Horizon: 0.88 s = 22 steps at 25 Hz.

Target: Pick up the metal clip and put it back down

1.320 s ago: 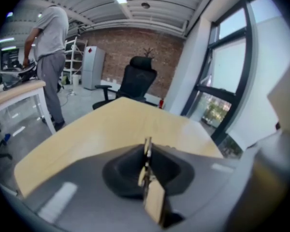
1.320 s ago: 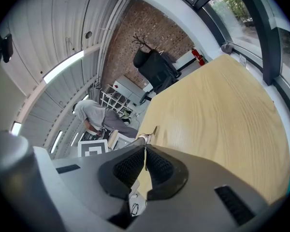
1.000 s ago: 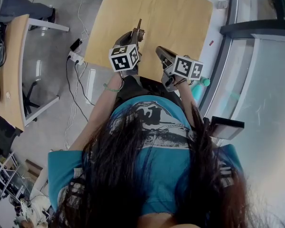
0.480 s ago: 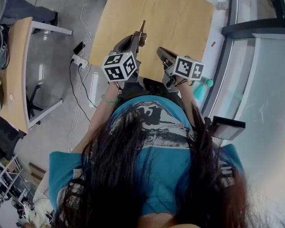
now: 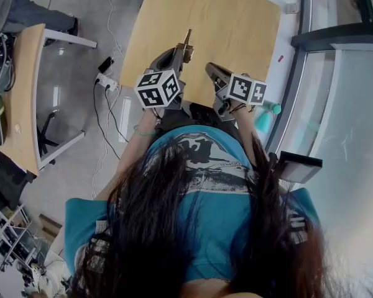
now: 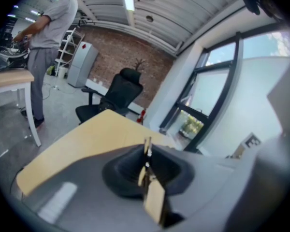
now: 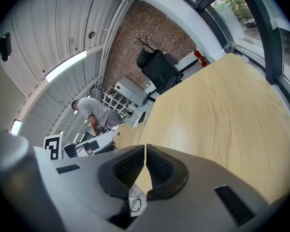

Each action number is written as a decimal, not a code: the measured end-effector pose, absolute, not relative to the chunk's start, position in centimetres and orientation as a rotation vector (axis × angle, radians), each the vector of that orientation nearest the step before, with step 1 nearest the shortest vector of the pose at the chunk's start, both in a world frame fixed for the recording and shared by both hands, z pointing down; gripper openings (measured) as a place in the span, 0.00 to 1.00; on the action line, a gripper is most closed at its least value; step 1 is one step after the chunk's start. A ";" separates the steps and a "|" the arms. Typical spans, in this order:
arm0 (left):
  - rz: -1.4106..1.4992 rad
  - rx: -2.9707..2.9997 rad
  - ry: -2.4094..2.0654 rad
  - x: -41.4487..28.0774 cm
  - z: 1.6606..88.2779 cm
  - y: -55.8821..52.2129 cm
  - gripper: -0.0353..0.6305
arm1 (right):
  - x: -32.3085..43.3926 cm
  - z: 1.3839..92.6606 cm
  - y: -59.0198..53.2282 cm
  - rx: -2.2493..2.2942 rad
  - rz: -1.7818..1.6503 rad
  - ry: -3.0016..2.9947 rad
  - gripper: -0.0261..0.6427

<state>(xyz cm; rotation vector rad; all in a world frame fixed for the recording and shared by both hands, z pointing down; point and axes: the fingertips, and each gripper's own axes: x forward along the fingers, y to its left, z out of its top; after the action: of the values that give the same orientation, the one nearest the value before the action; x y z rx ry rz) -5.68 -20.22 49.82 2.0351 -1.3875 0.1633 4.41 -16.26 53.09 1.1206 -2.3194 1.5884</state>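
In the head view my left gripper point(image 5: 180, 53) hangs over the near part of the wooden table point(image 5: 224, 17), shut on a brass-coloured metal clip point(image 5: 186, 43) that sticks out past its tips, clear of the tabletop. In the left gripper view the clip point(image 6: 154, 202) stands upright between the closed pads of that gripper point(image 6: 146, 170). My right gripper point(image 5: 210, 69) is beside it to the right, over the table's near edge. In the right gripper view its jaws point(image 7: 145, 161) meet with nothing between them.
A second desk point(image 5: 15, 92) stands at the far left, with a power strip and cables point(image 5: 105, 79) on the floor between. A glass wall with a dark frame point(image 5: 298, 73) runs along the right. Beyond the table are a black office chair point(image 6: 118, 93) and a standing person point(image 6: 48, 37).
The left gripper's marker cube has shifted a little left and towards me, with the clip still held. The right gripper has stayed where it was.
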 end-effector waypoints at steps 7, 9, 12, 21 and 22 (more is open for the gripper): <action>0.263 2.086 -1.405 -5.3 51.3 -21.3 0.09 | 5.0 53.2 -16.1 1.128 1.589 -2.317 0.07; 0.328 2.121 -1.413 -5.0 52.3 -22.3 0.09 | 5.2 53.3 -16.1 1.133 1.593 -2.312 0.07; 0.500 2.206 -1.422 -4.2 54.4 -24.3 0.09 | 6.1 53.7 -15.9 1.150 1.602 -2.294 0.07; 0.911 2.344 -1.381 -1.6 59.9 -28.5 0.09 | 8.1 55.2 -15.3 1.203 1.633 -2.232 0.07; 0.948 2.353 -1.371 -1.3 60.4 -28.5 0.09 | 8.2 55.3 -15.2 1.206 1.636 -2.227 0.07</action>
<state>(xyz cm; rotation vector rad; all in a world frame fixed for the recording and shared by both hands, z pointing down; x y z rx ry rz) -1.26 -28.54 60.38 2.3533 -1.3705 0.9476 8.20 -15.19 55.31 1.2060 -2.2272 1.6364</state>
